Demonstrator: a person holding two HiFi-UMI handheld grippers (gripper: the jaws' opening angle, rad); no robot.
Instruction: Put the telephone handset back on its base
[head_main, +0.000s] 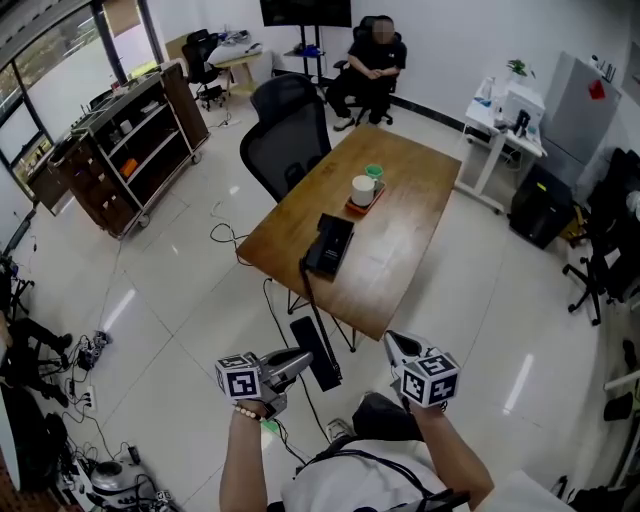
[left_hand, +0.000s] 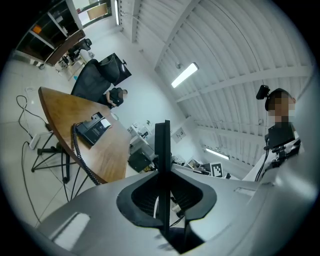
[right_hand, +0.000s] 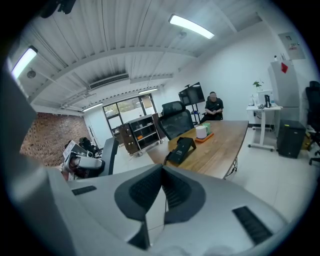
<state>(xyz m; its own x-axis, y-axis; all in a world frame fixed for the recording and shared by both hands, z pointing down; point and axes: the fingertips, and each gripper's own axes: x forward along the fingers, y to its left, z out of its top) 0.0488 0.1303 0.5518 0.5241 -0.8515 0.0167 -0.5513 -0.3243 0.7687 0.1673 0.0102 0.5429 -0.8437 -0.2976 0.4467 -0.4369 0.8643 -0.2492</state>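
Observation:
The black telephone base (head_main: 330, 245) sits near the front left edge of the wooden table (head_main: 400, 240). Its coiled cord (head_main: 305, 290) hangs off the edge down to the black handset (head_main: 316, 354). My left gripper (head_main: 303, 362) is shut on the handset, low in front of the table and well away from the base. In the left gripper view the handset (left_hand: 162, 145) stands edge-on between the jaws, with the base (left_hand: 93, 127) far off to the left. My right gripper (head_main: 392, 343) is shut and holds nothing; in its view the base (right_hand: 181, 149) lies ahead.
A white mug (head_main: 363, 189) and a green cup (head_main: 374, 172) stand on a red tray further back on the table. A black office chair (head_main: 290, 130) is at the table's left, and a person (head_main: 372, 62) sits beyond it. A shelf cart (head_main: 130, 150) stands at the left; cables lie on the floor.

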